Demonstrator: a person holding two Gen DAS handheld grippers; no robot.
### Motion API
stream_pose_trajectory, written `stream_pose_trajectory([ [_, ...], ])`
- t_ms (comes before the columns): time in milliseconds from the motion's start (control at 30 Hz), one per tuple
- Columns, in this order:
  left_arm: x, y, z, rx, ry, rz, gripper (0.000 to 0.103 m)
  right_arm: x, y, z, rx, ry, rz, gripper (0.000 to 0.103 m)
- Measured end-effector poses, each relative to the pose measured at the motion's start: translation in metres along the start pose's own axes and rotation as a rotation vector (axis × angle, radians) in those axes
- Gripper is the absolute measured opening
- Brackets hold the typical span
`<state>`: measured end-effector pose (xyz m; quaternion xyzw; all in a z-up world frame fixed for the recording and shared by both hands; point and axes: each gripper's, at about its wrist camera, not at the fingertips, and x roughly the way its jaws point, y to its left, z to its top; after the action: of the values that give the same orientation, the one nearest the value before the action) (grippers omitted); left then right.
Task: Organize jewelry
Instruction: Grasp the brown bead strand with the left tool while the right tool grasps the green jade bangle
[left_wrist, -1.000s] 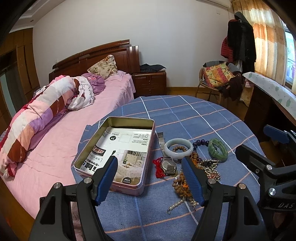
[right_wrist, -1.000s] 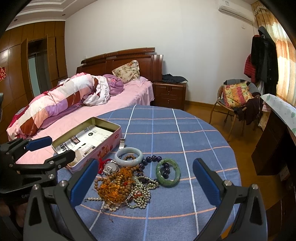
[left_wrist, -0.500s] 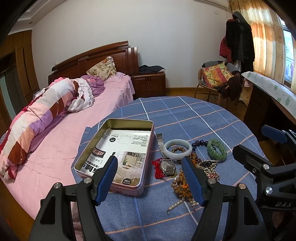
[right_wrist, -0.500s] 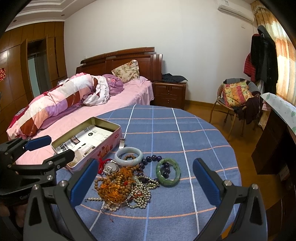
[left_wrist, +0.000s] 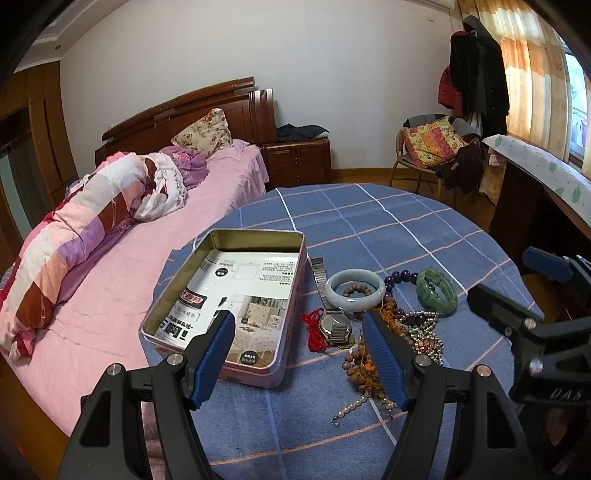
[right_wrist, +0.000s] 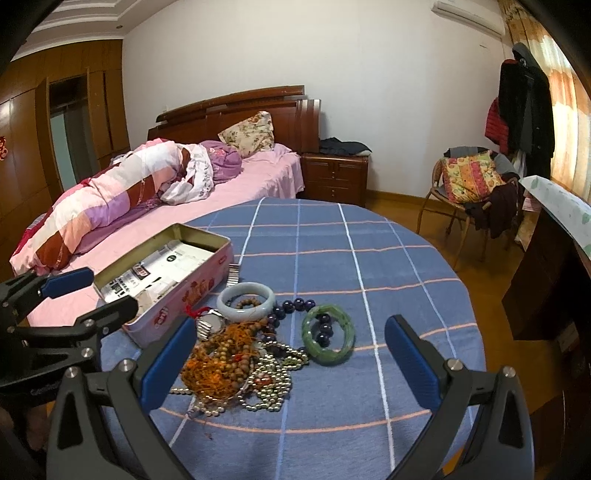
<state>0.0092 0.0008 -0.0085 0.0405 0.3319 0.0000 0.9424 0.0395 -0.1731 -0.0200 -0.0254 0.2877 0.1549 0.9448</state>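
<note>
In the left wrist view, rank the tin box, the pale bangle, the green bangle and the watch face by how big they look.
1. tin box, by far the largest
2. pale bangle
3. green bangle, though it lies farther off, so the two bangles may match
4. watch face

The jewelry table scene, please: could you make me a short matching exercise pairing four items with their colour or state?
Column 1:
1. tin box
2. jade bangle
3. pale bangle
4. wristwatch

Column 2:
A. whitish ring lying next to the tin
B. green ring with dark beads lying inside it
C. open, lined with printed paper, no jewelry in it
D. metal, lying flat beside a red cord

Pairs: 1-C, 2-B, 3-A, 4-D
</note>
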Motion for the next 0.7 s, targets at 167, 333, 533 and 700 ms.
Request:
stream_pose_trajectory([
  [167, 0.009, -0.006, -0.005, 0.009, 0.019, -0.025, 0.072, 0.011, -0.018, 0.001, 0.019, 0.032, -0.024, 0.103],
  [333, 0.018, -0.020, -0.010, 0.035, 0.040, -0.060, 0.071, 0.028, -0.039, -0.006, 0.039, 0.089, -0.060, 0.103],
  [533, 0.029, -0.040, -0.010, 0.056, 0.061, -0.106, 0.071, 0.038, -0.053, -0.014, 0.064, 0.128, -0.070, 0.101],
  [700, 0.052, -0.049, -0.009, 0.053, 0.106, -0.126, 0.066, 0.039, -0.059, -0.017, 0.076, 0.131, -0.073, 0.101],
])
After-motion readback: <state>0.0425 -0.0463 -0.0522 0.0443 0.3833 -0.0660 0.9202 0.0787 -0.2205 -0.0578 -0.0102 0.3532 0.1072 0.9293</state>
